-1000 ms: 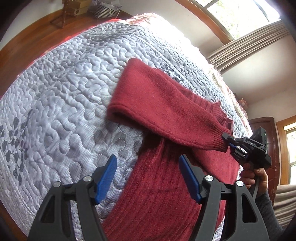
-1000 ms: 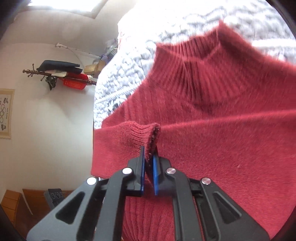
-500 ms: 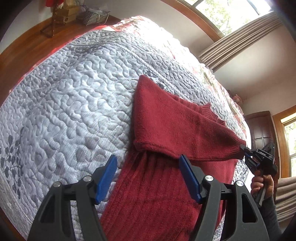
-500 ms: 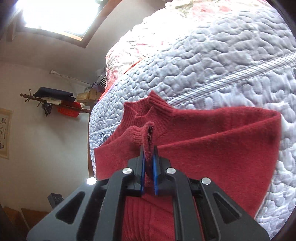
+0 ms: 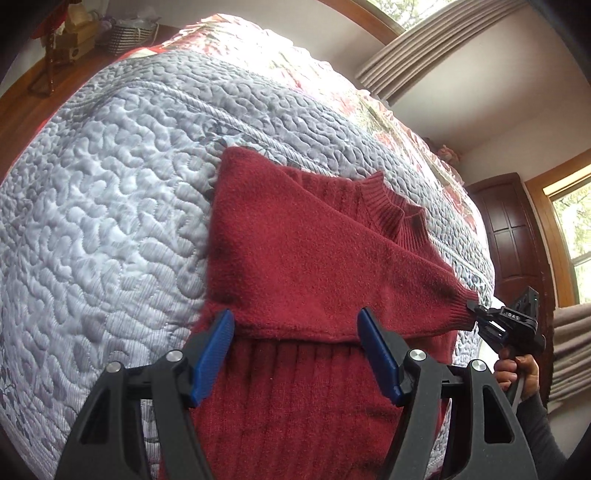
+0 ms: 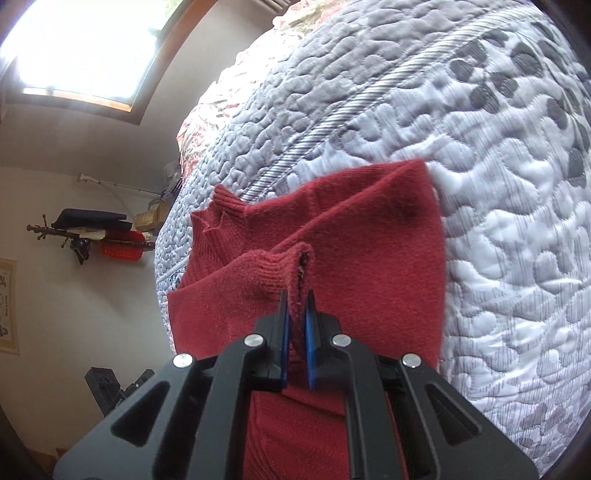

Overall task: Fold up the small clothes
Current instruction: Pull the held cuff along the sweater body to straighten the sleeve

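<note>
A dark red knit sweater (image 5: 295, 266) lies on a grey quilted bedspread (image 5: 110, 206), its ribbed collar (image 5: 395, 210) toward the far side. One sleeve (image 5: 332, 280) is folded across the chest and stretched taut to the right. My right gripper (image 6: 296, 295) is shut on that sleeve's ribbed cuff (image 6: 275, 267); from the left wrist camera the right gripper (image 5: 480, 312) shows at the sweater's right edge, with a hand below it. My left gripper (image 5: 295, 332) hovers open over the sweater's body, blue pads (image 5: 212, 343) apart, holding nothing.
The bedspread (image 6: 498, 221) extends all around the sweater. A wooden floor and a basket (image 5: 129, 31) lie beyond the bed's far left. Curtains (image 5: 424, 48) and a dark wooden door (image 5: 509, 236) stand to the right. A wall rack (image 6: 92, 236) carries clothes.
The right gripper has pulled the sleeve cuff farther across the sweater to its right edge, flattening the sleeve over the chest. The left gripper has moved in over the sweater's body, still open.
</note>
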`<move>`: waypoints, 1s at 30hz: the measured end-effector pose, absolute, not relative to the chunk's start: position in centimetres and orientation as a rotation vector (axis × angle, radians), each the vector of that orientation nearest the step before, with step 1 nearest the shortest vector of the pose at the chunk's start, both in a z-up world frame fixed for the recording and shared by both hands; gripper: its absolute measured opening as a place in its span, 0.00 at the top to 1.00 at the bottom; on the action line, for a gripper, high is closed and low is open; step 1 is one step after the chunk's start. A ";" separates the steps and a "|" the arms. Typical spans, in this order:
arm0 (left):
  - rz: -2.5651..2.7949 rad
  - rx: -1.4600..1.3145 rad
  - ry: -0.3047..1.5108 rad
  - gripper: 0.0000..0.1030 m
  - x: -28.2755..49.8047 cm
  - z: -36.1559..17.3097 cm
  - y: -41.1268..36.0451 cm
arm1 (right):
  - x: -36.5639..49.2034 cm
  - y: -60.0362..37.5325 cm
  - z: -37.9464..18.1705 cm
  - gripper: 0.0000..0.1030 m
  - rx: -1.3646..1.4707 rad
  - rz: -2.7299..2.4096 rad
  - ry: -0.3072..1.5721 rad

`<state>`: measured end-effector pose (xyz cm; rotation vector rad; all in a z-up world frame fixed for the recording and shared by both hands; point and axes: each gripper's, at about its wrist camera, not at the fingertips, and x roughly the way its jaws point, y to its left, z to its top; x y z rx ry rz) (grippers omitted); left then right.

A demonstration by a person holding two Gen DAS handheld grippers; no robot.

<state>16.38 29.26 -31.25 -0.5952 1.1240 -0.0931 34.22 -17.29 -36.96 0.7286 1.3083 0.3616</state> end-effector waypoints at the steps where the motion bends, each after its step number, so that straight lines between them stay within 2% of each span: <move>1: -0.105 -0.590 1.130 0.32 16.6 -31.4 29.0 | 34.0 -17.7 -37.2 0.94 0.737 0.352 1.312; 10: -0.178 -0.501 1.230 0.32 18.6 -34.1 26.9 | 33.1 -19.1 -39.8 0.94 0.745 0.314 1.347; 12: -0.180 -0.495 1.249 0.32 18.8 -34.8 26.9 | 33.1 -19.2 -39.8 0.88 0.764 0.333 1.332; 14: -0.180 -0.499 1.267 0.32 18.8 -35.3 26.9 | 33.4 -19.5 -39.8 0.65 0.794 0.332 1.322; 18: -0.175 -0.504 1.283 0.32 18.7 -35.9 26.8 | 34.8 -19.7 -40.1 0.62 0.796 0.336 1.326; 19: -0.174 -0.506 1.285 0.32 18.6 -36.0 26.7 | 35.1 -19.5 -40.2 0.66 0.790 0.345 1.333; 21: -0.174 -0.504 1.288 0.32 18.6 -36.0 26.6 | 35.5 -18.8 -40.2 0.83 0.757 0.369 1.350; 22: -0.173 -0.502 1.290 0.32 18.5 -36.0 26.5 | 35.6 -18.6 -39.9 0.94 0.722 0.364 1.350; 27: -0.182 -0.507 1.288 0.32 18.5 -35.8 26.2 | 34.9 -20.0 -38.3 0.95 0.684 0.322 1.289; 30: -0.190 -0.514 1.270 0.32 18.4 -35.3 26.0 | 34.4 -20.6 -39.0 0.95 0.684 0.314 1.314</move>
